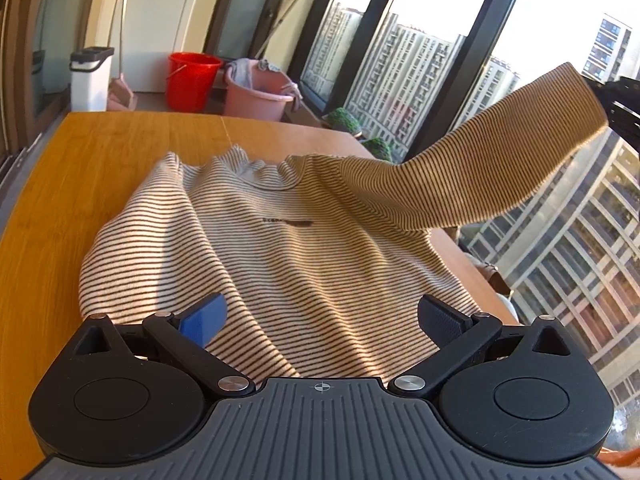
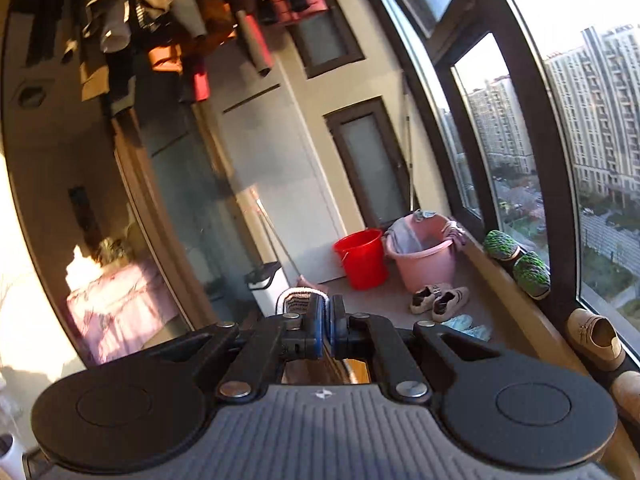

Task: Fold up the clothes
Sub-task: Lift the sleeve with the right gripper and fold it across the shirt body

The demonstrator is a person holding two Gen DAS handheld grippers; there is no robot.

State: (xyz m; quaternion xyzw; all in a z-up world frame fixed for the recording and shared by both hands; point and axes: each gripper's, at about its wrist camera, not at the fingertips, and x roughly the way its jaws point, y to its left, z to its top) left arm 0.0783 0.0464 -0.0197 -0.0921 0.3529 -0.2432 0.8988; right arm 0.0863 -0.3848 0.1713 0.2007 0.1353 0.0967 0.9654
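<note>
striped sweater (image 1: 280,248) chest print blurred, unreadable; sleeve (image 1: 500,160) lifted.

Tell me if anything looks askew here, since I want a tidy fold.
Yes. The striped sweater lies rumpled on the wooden table, and its right sleeve is lifted off the table into the air, pinched by the right gripper. The left gripper hovers open over the hem.

high-rise home laundry balcony: hanging clothes (image 2: 160,20), buckets (image 2: 362,258), shoes (image 2: 438,300), wooden table (image 1: 80,168)
</note>
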